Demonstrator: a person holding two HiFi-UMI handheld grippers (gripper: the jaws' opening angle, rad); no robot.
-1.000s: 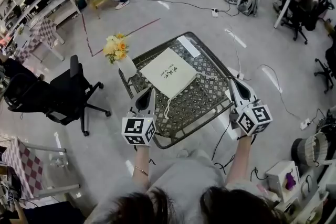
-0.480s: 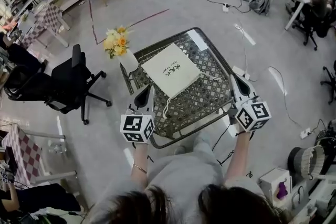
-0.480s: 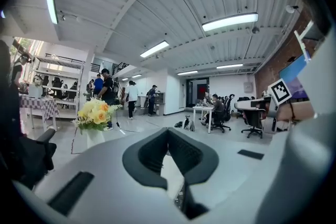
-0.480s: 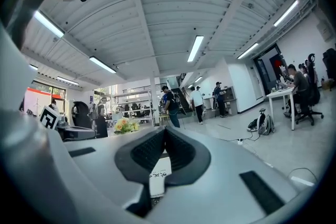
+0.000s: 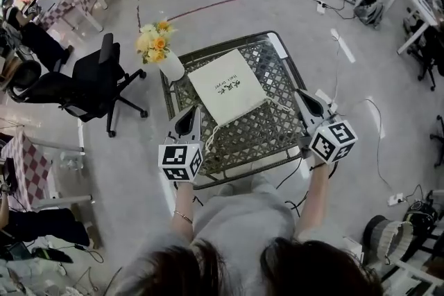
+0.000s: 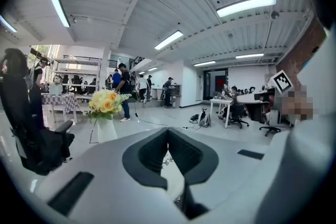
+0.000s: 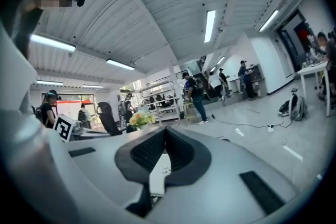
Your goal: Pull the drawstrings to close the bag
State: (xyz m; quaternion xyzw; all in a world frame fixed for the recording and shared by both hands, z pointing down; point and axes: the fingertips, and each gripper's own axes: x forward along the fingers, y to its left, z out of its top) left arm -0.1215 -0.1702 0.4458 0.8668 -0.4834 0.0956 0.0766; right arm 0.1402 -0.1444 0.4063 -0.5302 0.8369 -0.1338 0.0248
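A white drawstring bag (image 5: pixel 227 85) lies flat on the lattice-top table (image 5: pixel 277 132). One thin white drawstring (image 5: pixel 211 138) trails from its near corner toward me, and another (image 5: pixel 280 102) runs off its right corner. My left gripper (image 5: pixel 187 113) hovers over the near left edge of the table with its jaws shut and nothing between them, its tip short of the near string. At the near right edge my right gripper (image 5: pixel 299 93) is also shut, close to the right string's end. In the right gripper view the bag (image 7: pixel 159 168) shows below the closed right gripper (image 7: pixel 164 131).
A white vase of yellow flowers (image 5: pixel 161 52) stands at the table's far left corner. A black office chair (image 5: pixel 83 83) sits to the left. Cables (image 5: pixel 343 80) cross the floor on the right, and people stand farther back.
The head view has tilted, so the table sits higher in the picture. Both grippers stay shut near the table's near edge; the right one has edged a little closer to the bag.
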